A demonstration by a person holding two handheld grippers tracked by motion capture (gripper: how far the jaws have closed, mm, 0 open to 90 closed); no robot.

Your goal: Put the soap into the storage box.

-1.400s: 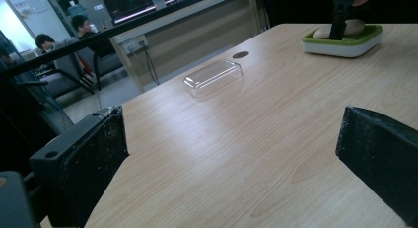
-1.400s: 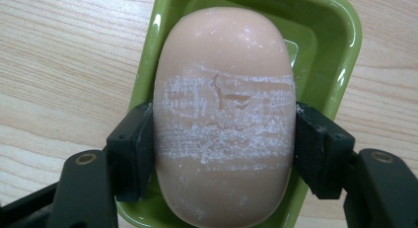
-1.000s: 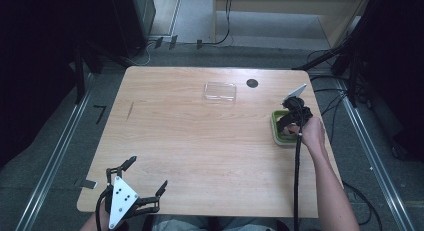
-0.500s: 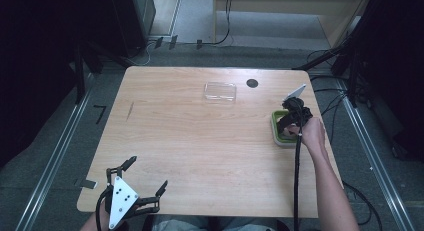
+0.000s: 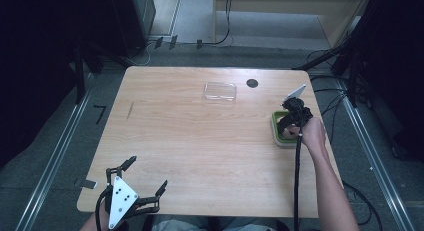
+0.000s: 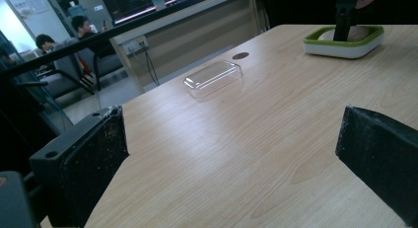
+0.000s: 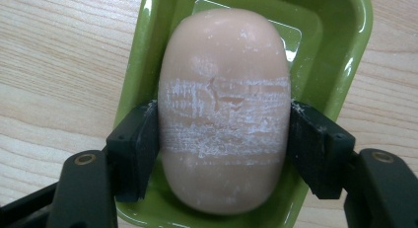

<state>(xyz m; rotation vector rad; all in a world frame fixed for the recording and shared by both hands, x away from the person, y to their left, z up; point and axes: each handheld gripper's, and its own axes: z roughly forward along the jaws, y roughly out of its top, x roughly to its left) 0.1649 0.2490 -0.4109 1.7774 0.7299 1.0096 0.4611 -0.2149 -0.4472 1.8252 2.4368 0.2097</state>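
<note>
A pale pink bar of soap, scuffed white across its middle, lies in a green soap dish. My right gripper points down into the dish, and its two black pads press against the long sides of the bar. In the high view the dish sits near the table's right edge with the right gripper over it. My left gripper rests at the near left corner, open and holding nothing. In the left gripper view it faces the dish across the table.
A clear plastic lid lies at the far middle of the wooden table, with a small black disc to its right. A cable trails from the right gripper along the forearm. People sit behind glass beyond the table's far side.
</note>
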